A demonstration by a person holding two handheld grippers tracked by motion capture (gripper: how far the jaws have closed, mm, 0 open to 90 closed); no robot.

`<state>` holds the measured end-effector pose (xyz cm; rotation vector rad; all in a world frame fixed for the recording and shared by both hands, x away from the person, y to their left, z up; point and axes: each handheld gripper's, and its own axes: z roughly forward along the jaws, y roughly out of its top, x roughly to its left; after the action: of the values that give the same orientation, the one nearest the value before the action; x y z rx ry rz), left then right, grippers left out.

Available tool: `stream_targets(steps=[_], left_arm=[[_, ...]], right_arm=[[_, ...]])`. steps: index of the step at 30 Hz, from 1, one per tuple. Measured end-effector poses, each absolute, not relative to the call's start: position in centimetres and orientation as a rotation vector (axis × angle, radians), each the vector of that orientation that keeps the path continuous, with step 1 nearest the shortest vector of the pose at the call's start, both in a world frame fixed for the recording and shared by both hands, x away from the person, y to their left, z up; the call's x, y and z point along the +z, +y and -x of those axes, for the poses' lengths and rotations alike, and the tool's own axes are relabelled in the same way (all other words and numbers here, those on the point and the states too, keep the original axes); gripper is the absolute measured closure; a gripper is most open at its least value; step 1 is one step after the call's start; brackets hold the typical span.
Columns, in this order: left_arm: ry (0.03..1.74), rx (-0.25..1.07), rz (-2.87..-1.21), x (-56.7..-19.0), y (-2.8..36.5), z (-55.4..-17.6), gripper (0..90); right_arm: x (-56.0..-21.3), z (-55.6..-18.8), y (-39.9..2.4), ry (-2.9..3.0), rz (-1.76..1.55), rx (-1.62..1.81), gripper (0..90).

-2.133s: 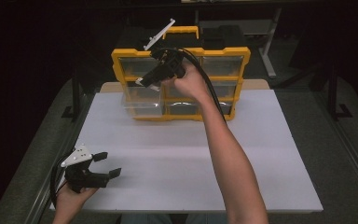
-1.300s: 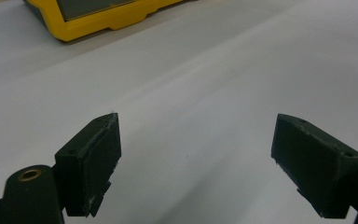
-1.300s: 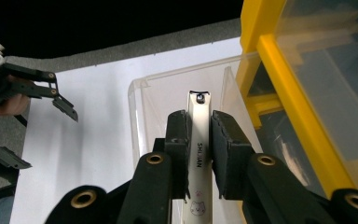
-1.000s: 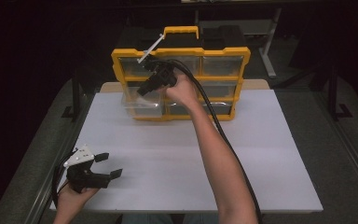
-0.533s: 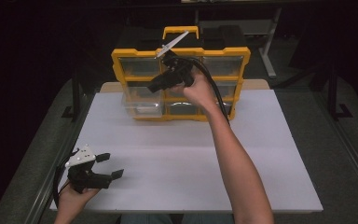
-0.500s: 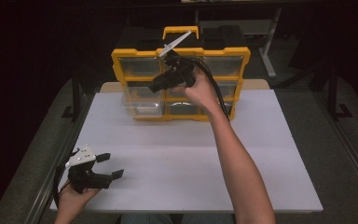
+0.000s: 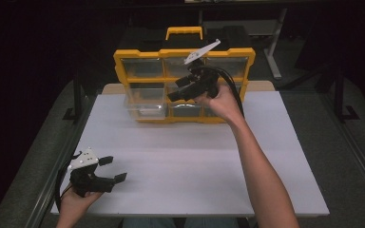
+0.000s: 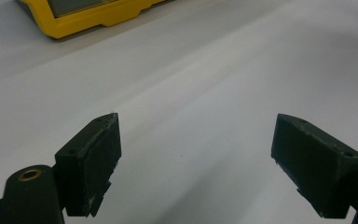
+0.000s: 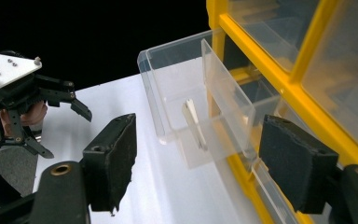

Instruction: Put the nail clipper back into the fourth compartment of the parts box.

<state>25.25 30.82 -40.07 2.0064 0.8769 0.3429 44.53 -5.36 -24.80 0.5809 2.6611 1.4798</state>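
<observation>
A yellow organizer cabinet with clear drawers stands at the back of the white table. One clear drawer in its lower left is pulled out; in the right gripper view this drawer holds a small pale flat piece. My right gripper hovers open in front of the cabinet's middle drawers, with nothing between its jaws. My left gripper rests open near the table's front left corner, over bare table. From the right gripper view the left gripper sits far off at the left.
The white table top stretches between the cabinet and the front edge. A corner of the cabinet's yellow base lies ahead of the left gripper. Dark floor and metal frame legs surround the table.
My right gripper has moved rightward and slightly up along the cabinet front, away from the left drawers. The pulled-out drawer and my left gripper stay where they were.
</observation>
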Motion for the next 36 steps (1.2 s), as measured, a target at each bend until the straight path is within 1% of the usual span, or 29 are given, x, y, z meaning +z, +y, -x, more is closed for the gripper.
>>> stream_targets(steps=[1,4,5,9,19,36], left_arm=[[0.878,0.343,-2.001,-40.1,30.9,-25.3,15.7],[0.881,0.346,-1.998,-40.1,31.0,-25.3,15.7],[0.888,0.344,-1.987,-40.2,31.0,-25.3,15.7],[0.88,0.348,-2.003,-40.3,31.1,-25.5,15.7],[0.897,0.335,-1.992,-40.4,30.8,-25.5,15.7],[0.888,0.33,-2.002,-40.4,30.8,-25.5,15.8]], right_arm=[[-25.0,-44.3,-6.0,2.645,-0.595,1.502,24.3],[-25.1,-44.1,-6.6,2.644,-0.59,1.524,25.0],[-25.4,-43.8,-7.2,2.633,-0.609,1.532,22.8],[-26.2,-43.3,-8.3,2.619,-0.646,1.537,20.5],[-27.6,-42.5,-10.8,2.574,-0.68,1.544,19.7],[-29.5,-41.4,-12.7,2.565,-0.709,1.511,17.7]])
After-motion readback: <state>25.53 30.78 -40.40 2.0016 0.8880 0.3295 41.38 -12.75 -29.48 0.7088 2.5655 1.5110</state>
